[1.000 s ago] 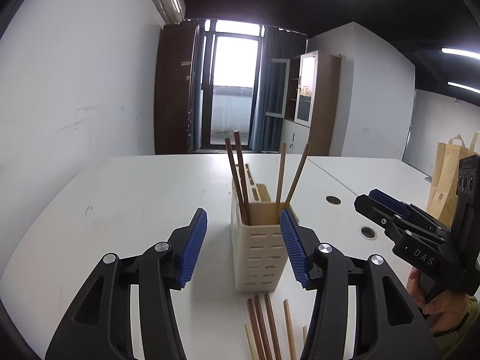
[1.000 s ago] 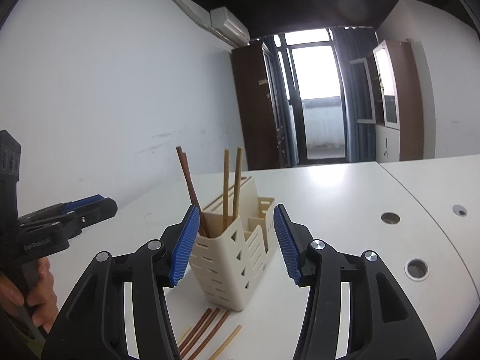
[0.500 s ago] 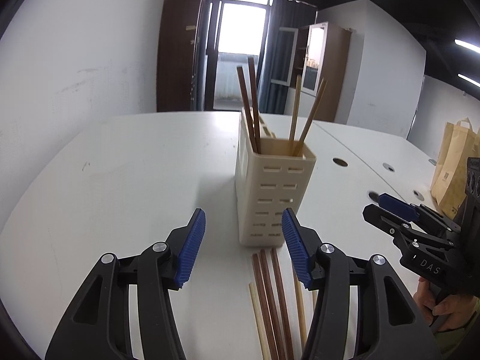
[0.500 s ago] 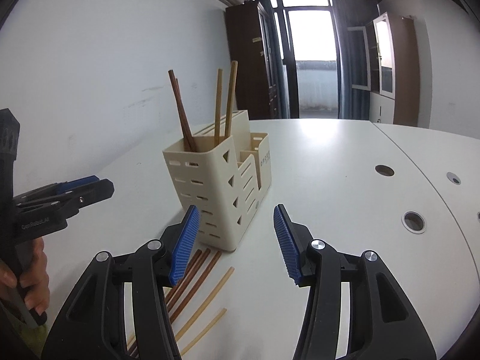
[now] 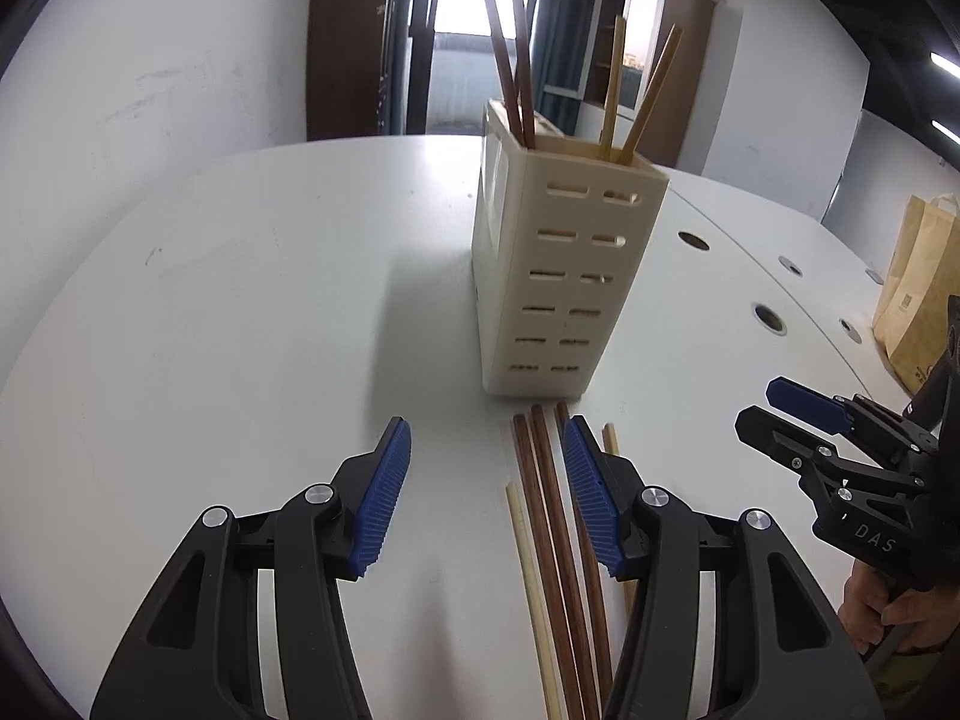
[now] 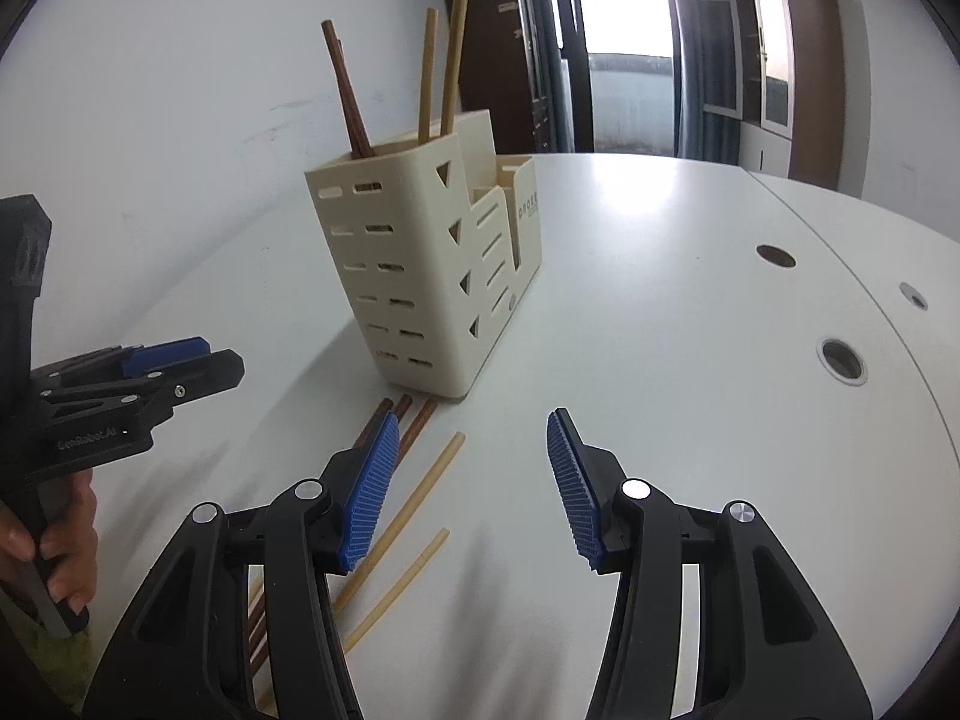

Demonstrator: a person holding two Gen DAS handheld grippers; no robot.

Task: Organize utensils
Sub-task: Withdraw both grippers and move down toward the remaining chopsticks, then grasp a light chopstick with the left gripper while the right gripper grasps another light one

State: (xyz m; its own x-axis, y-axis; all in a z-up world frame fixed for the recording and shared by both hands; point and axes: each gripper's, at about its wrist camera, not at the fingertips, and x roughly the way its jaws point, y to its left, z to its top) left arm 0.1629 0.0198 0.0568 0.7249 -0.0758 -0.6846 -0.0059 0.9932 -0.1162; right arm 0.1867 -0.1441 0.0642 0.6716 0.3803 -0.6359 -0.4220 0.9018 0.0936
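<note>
**Loose chopsticks, both tongs empty**

My left gripper (image 5: 486, 492) and right gripper (image 6: 471, 489) hang part-open, holding nothing. Below them, slim dark-brown and pale wooden chopsticks (image 5: 549, 534) lie flat on the white table (image 5: 240, 312), ends near the cream slotted plastic utensil holder (image 5: 558, 276). They look light, stiff and prone to roll; I'd pinch one mid-shaft.

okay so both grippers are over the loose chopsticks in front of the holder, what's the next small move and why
Probably lower the left gripper onto the dark chopsticks lying on the table and close on one. Both grippers are open and empty, the dark ones already lie partly between the left gripper's pads, and the cream holder standing just beyond already has four chopsticks upright in it.
</note>
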